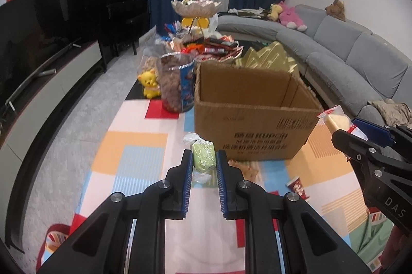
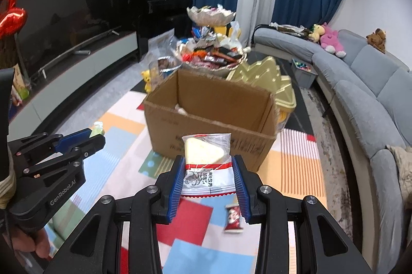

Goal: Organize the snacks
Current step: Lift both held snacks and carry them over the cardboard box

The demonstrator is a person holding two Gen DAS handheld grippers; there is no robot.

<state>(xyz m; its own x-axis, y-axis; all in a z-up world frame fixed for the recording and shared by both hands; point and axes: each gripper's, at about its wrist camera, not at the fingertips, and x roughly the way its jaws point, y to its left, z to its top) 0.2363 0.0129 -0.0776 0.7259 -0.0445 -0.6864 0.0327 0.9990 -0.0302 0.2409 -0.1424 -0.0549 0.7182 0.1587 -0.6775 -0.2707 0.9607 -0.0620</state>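
I see the cardboard box (image 1: 255, 117) on the mat (image 1: 128, 145), the nut jar (image 1: 176, 82) just left of it, the tiered snack stand (image 1: 195, 16) behind, the sofa (image 1: 360, 52) right.

Hidden, cropped and unreadable parts

The cardboard box (image 2: 211, 119) shows only a pale scrap at its inner wall; the rest of its inside is screened by the near wall, and its printed side is too smeared to read. At 12 o'clock behind it, the heaped tiered snack stand (image 1: 203, 42) is a jumble of wrappers too small to tell apart. The red packet (image 2: 233, 218) on the bench has unreadable print and lies partly behind a finger. At 9 o'clock in the right wrist view, the person's hand (image 2: 31, 245) is cut by the edge.
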